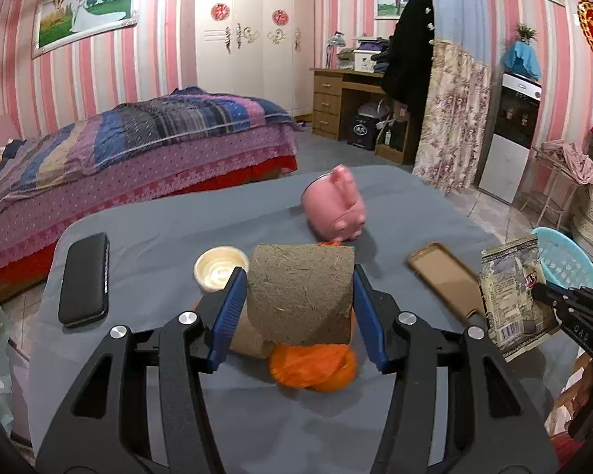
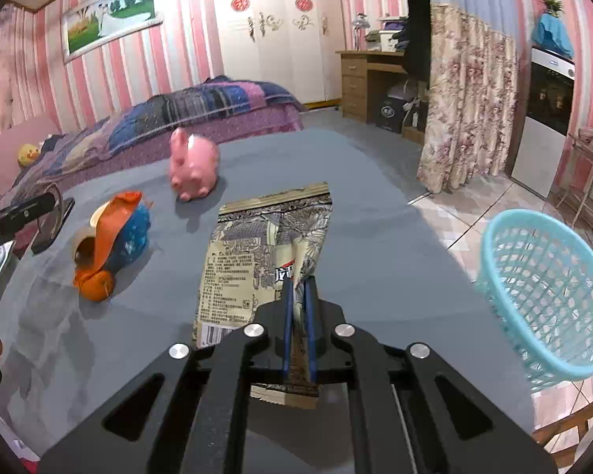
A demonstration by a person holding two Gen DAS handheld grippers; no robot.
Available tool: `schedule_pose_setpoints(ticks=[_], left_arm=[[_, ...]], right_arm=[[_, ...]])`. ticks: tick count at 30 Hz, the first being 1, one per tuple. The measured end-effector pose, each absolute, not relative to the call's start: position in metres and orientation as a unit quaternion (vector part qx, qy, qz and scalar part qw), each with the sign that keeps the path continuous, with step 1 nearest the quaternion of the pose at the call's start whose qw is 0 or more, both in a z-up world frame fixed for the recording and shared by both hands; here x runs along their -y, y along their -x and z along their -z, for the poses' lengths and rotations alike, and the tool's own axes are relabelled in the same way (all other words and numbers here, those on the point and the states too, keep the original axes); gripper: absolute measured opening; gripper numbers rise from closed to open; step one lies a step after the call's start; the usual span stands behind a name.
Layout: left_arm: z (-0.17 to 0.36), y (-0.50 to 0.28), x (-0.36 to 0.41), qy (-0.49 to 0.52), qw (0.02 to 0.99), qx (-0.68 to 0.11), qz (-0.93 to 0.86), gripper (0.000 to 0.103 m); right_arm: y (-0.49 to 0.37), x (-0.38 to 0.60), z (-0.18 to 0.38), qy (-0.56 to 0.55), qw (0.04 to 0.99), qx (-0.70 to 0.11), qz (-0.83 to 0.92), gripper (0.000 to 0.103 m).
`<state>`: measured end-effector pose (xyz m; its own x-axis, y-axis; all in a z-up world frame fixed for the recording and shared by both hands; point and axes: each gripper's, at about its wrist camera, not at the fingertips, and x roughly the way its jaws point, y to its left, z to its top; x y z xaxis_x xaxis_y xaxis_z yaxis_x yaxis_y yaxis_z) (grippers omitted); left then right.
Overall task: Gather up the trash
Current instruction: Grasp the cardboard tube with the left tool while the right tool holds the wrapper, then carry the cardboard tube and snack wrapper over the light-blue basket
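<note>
Trash lies across a grey-covered counter [image 2: 375, 213] in a pink-striped bedroom, and the collecting looks only begun. Centre of the right wrist view, the right gripper [image 2: 299, 288] has its jaws clamped on a crumpled beige snack wrapper [image 2: 257, 249], printed with black line drawings and a barcode, held above the counter. At right of that frame a pale blue mesh basket [image 2: 545, 300] stands off the counter's edge; whether anything is in it cannot be told. Centre of the left wrist view, the left gripper [image 1: 294, 300] has its jaws apart on either side of a brown fibrous block [image 1: 300, 292], close but not plainly gripping. Below it sits crumpled orange plastic [image 1: 312, 367]. A small cream-filled cup [image 1: 220, 268], a black phone [image 1: 84, 278], a brown phone case [image 1: 446, 276] and a pink pig toy [image 1: 336, 209] remain on the counter
</note>
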<state>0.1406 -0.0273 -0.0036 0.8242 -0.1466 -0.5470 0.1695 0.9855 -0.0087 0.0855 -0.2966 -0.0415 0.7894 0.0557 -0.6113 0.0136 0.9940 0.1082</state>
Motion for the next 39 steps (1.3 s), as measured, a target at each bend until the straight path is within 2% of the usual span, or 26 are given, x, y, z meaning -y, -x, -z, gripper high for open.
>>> schedule_pose_setpoints(ticks=[9,19,39], left_arm=[[-0.003,-0.138,0.081,-0.032,0.953,-0.278,0.112,0.052],[0.000,-0.140,0.176,-0.049,0.947,-0.270,0.168,0.052],[0.016,-0.144,0.337,-0.076,0.924,-0.262,0.269,0.052]], right_arm=[[-0.072,0.354,0.028,-0.060,0.949,-0.309,0.023,0.006],[-0.055,0.440,0.023,-0.060,0.947,-0.303,0.086,0.006],[-0.037,0.562,0.039,-0.109,0.934,-0.284,0.184,0.006]])
